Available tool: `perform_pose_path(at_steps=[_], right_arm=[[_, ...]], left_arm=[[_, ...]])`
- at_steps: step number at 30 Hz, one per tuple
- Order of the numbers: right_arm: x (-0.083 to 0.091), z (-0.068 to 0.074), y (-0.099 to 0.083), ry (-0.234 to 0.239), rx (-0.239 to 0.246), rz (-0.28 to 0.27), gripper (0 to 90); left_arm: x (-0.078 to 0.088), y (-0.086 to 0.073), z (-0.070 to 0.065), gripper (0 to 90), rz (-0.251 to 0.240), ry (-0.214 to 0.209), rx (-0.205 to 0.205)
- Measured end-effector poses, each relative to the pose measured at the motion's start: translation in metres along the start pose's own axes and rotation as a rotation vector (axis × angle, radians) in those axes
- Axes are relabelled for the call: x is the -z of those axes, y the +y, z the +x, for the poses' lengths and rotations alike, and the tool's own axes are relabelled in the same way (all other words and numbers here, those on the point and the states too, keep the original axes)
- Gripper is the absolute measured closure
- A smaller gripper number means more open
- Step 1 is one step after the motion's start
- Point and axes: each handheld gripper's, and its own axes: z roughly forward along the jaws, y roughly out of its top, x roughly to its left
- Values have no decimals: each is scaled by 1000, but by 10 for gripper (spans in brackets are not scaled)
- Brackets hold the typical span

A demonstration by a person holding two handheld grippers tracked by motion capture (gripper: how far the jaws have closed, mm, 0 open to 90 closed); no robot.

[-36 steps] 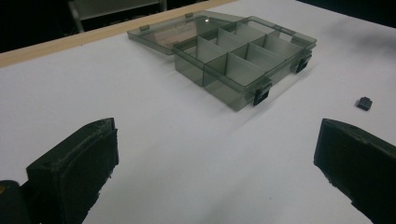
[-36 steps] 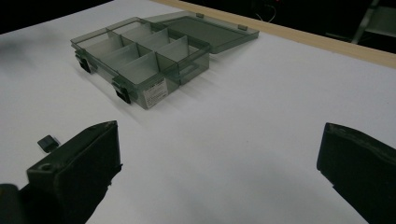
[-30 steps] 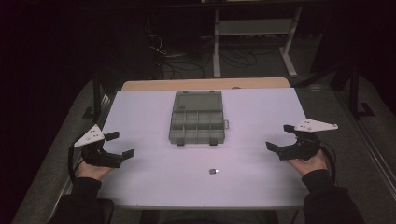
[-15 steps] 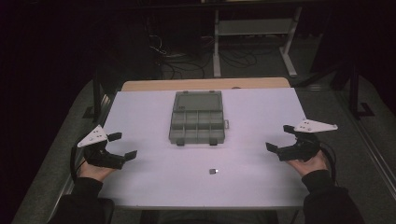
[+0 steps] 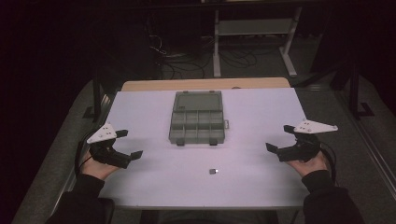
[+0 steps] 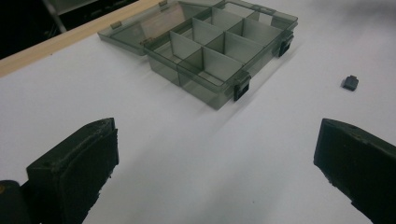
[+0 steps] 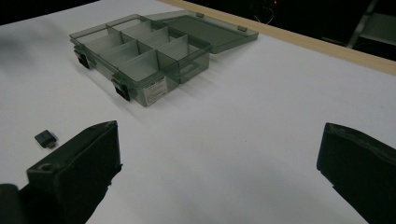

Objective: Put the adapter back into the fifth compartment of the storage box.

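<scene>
A white tabletop [image 5: 252,116] takes up the middle of the high view, with a strip of bare wood along its far edge and dark floor around it.

A smoky grey, see-through organiser box [image 5: 197,118] sits near the centre of the tabletop, closer to the far edge. Its lid lies flat, opened away from the person. Dividers split the tray into small compartments, and two dark latches sit on its near wall. The compartments look empty in both gripper views.

The left tongs [image 5: 125,144] are held in a hand at the left side of the tabletop, near its edge, well apart from the box. Their black jaws are spread wide, released, with nothing between them but bare white surface.

The right tongs [image 5: 279,138] are held in a hand at the right side, also well apart from the box. Their jaws too stand wide apart, gripping nothing.

A small dark block [image 5: 213,171] lies alone on the tabletop, between the two tongs and on the near side of the box, touching neither.
</scene>
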Motion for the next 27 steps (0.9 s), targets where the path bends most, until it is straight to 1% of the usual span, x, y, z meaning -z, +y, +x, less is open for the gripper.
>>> perform_pose_path(at_steps=[2, 5, 11, 14, 18, 27], right_arm=[[0, 0, 0, 3, -1, 1, 0], [0, 1, 0, 13, 0, 0, 0], [-2, 2, 0, 20, 7, 7, 0], [-2, 2, 0, 21, 7, 7, 0], [-1, 2, 0, 21, 6, 7, 0], [-2, 2, 0, 22, 10, 11, 0]], left_arm=[[1, 3, 0, 0, -5, -2, -3], [2, 8, -2, 3, -3, -7, -20], [-2, 21, -6, 3, 32, -28, -64], [-6, 27, -8, 2, 52, -45, -72], [-12, 35, -10, 2, 76, -62, -92], [-22, 50, -16, 2, 99, -92, -126]])
